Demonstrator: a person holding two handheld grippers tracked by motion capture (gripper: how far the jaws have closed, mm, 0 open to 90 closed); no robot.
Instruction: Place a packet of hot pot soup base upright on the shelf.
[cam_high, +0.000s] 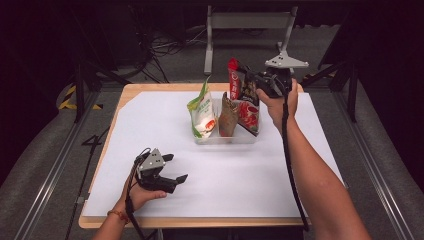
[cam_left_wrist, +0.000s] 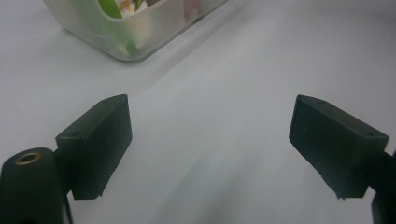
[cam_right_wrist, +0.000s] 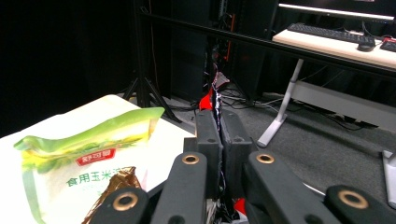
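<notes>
A clear plastic bin (cam_high: 225, 138) sits mid-table and holds three snack bags. A green and white bag (cam_high: 201, 111) stands at its left, a brown bag (cam_high: 228, 117) in the middle, a red and black bag (cam_high: 245, 100) at its right. My right gripper (cam_high: 252, 76) is shut on the top edge of the red and black bag (cam_right_wrist: 215, 95), which shows pinched between the jaws, with the green bag (cam_right_wrist: 84, 163) to its left. My left gripper (cam_high: 175, 167) rests open low over the white sheet near the front left, nothing between its jaws. The bin's corner (cam_left_wrist: 126, 39) lies ahead of it.
A white sheet (cam_high: 150, 130) covers most of the wooden table (cam_high: 130, 90). Behind the table stand a grey metal frame (cam_high: 250, 22) and loose cables on the floor. A desk with a keyboard (cam_right_wrist: 327, 32) is off the far side.
</notes>
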